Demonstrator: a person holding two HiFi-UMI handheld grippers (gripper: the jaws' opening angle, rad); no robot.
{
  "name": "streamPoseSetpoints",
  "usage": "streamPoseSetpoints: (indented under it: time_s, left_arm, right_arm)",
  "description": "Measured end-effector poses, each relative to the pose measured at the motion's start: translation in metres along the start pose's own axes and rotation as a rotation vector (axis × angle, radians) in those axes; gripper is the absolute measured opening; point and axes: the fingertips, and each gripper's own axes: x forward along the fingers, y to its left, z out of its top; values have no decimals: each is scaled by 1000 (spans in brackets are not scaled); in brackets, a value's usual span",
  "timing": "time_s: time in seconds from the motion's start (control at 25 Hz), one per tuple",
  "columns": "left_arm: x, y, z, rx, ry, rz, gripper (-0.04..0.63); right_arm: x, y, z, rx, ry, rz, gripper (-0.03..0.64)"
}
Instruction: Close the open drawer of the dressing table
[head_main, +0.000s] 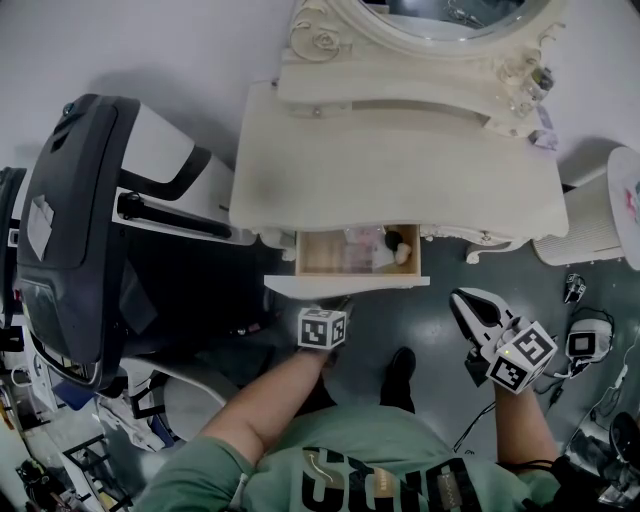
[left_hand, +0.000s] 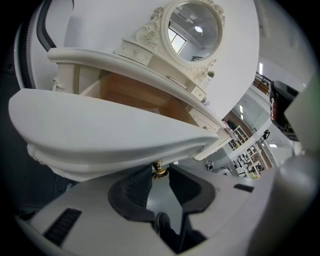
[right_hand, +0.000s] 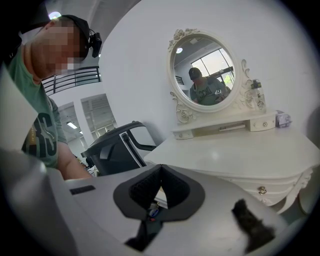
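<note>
The cream dressing table has its middle drawer pulled out, with small items lying inside. In the head view the drawer's white front panel faces me. My left gripper reaches under that panel from below. In the left gripper view the panel fills the upper half, and the small brass knob sits between the jaws of the left gripper, which are closed on it. My right gripper hangs apart at the right, above the floor. Its pads meet on nothing in the right gripper view.
A black and white exercise machine stands close at the table's left. A white ribbed cylinder stands at the right, with cables and small devices on the dark floor. The oval mirror rises at the table's back. My shoe is below the drawer.
</note>
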Motion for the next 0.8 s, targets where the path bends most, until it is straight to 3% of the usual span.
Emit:
streamPoseSetpoints:
  time_s: [0.8]
  left_arm:
    - [9, 6, 21, 5, -11, -3, 114]
  right_arm:
    - [-1, -6, -1, 6, 4, -4, 11]
